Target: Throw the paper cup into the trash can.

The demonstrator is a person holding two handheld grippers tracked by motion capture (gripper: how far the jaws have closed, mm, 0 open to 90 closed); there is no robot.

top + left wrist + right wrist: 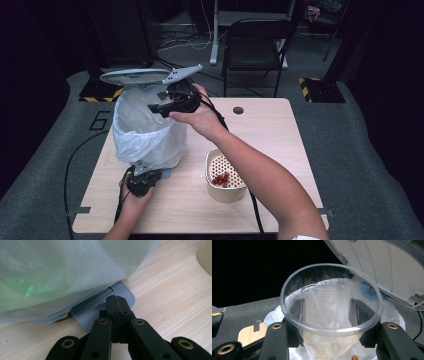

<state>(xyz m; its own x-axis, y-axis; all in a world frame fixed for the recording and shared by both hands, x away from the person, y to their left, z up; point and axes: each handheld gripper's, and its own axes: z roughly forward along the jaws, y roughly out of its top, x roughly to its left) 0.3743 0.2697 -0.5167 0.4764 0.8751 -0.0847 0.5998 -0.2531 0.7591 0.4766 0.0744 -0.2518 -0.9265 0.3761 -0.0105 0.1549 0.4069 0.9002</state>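
Note:
A small pedal bin lined with a white plastic bag (145, 135) stands on the left of the wooden table (280, 145), its grey lid (135, 76) raised. My left gripper (148, 175) is shut with nothing between its jaws, and the tips (115, 305) rest on the bin's grey ribbed pedal (121, 290) under the bag (50, 277). My right gripper (156, 106) is shut on a clear plastic cup (159, 94) just over the bin's mouth. The cup (329, 302) is empty and sits between the right gripper (328, 315) jaws, beside the lid (382, 265).
A beige pot (226, 194) with a perforated white insert and some red scraps (221, 178) stands right of the bin, under my right forearm. Its edge (205, 255) is at the top right in the left gripper view. A black folding chair (255, 45) stands beyond the table.

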